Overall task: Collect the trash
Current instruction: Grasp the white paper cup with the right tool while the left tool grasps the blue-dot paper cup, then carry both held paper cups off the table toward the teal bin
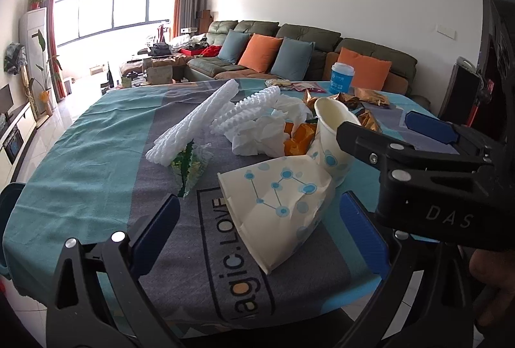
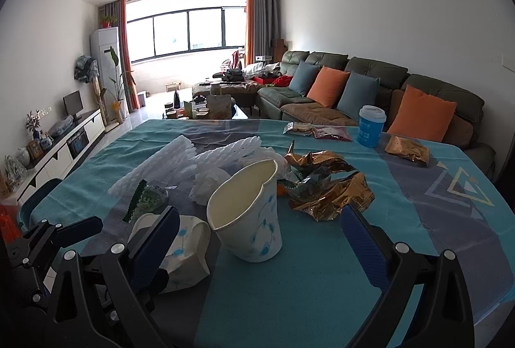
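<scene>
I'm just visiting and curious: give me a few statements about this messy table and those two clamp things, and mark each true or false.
1. The crushed paper cup lies on its side between the left gripper jaws. True.
2. The upright paper cup stands in front of the right gripper. True.
3. The right gripper is shut on the gold wrapper. False: its jaws are open and hold nothing.
4. The blue lidded cup has tipped over. False: it stands upright near the table's far edge.
5. The white foam netting lies on the floor. False: it lies on the tablecloth.

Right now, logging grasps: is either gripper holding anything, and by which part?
Nothing held. The left gripper is open around the crushed cup; the right gripper is open.
</scene>
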Tool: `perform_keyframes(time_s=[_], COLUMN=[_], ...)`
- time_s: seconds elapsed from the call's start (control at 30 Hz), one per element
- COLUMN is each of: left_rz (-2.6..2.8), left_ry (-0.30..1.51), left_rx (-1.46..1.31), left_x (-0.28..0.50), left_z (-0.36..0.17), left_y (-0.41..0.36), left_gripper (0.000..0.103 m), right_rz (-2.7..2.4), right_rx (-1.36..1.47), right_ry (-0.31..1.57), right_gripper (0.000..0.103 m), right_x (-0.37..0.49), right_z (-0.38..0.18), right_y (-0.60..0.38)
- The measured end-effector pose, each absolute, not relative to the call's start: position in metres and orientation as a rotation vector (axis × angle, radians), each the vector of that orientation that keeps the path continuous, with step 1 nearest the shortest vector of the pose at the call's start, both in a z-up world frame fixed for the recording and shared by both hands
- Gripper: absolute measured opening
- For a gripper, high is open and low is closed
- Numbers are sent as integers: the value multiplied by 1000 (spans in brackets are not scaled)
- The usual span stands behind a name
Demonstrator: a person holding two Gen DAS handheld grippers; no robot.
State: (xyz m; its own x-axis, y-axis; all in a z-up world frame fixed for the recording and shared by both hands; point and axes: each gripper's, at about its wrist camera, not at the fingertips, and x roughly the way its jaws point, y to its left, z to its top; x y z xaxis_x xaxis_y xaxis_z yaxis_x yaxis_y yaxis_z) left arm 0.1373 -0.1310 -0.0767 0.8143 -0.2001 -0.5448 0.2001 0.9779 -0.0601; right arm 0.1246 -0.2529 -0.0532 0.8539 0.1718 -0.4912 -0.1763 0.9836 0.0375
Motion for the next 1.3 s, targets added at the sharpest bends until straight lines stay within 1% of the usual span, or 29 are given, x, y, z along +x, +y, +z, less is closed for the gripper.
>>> perform_keyframes(time_s=[0.07, 0.13, 0.27, 0.4, 0.47, 0.53, 0.57, 0.67, 0.7, 0.73, 0.77, 0.8, 0.83, 1.03, 1.07, 1.1, 1.13, 1.17, 1.2, 1.23, 1.27, 1.3], left_rz=[-201, -177, -119, -83, -67, -52, -38, -32, -32, -33, -32, -34, -35, -59, -64, -71, -90, -98, -107, -111, -115, -130], left_ry=[582, 581, 606, 641, 658, 663, 662, 660, 660, 659, 658, 659, 661, 664, 661, 658, 656, 646, 629, 613, 611, 621], left_rx=[-6, -14, -28, -39, -46, -52, -48, -51, -52, -58, -60, -62, -64, -74, -75, -79, -95, -106, -103, -84, -72, -75], left_x=[136, 138, 145, 156, 161, 162, 162, 166, 166, 166, 166, 167, 168, 169, 167, 166, 165, 164, 162, 161, 160, 161], left_z=[-75, -73, -75, -82, -86, -89, -90, -92, -93, -95, -95, -96, -96, -101, -101, -101, -100, -99, -98, -97, -96, -97], left_y=[-133, -137, -146, -156, -161, -162, -161, -161, -161, -159, -156, -155, -155, -149, -148, -147, -147, -146, -146, -148, -149, -149], left_gripper=[98, 98, 98, 98, 98, 98, 98, 98, 97, 96, 91, 84, 79, 71, 71, 74, 82, 83, 75, 61, 58, 51], right_rz=[197, 206, 214, 215, 212, 212, 212, 215, 215, 214, 215, 215, 214, 215, 214, 214, 213, 213, 213, 214, 213, 214], right_rx=[-20, -25, -38, -38, -43, -51, -54, -61, -59, -58, -58, -56, -56, -54, -54, -55, -55, -55, -58, -60, -60, -60], right_ry=[541, 561, 595, 619, 626, 634, 637, 641, 642, 643, 645, 646, 645, 647, 647, 647, 647, 647, 648, 650, 649, 650], right_gripper=[88, 84, 73, 65, 57, 54, 49, 42, 39, 35, 31, 31, 31, 29, 29, 29, 29, 29, 29, 29, 29, 28], right_x=[131, 135, 140, 143, 144, 145, 145, 145, 145, 145, 145, 144, 144, 144, 144, 144, 144, 144, 144, 144, 143, 144], right_z=[-54, -55, -59, -62, -64, -65, -66, -66, -67, -67, -67, -67, -67, -68, -68, -68, -68, -68, -69, -69, -69, -69], right_y=[-252, -250, -247, -248, -249, -248, -248, -246, -246, -246, -245, -244, -245, -245, -245, -245, -245, -245, -245, -244, -244, -244])
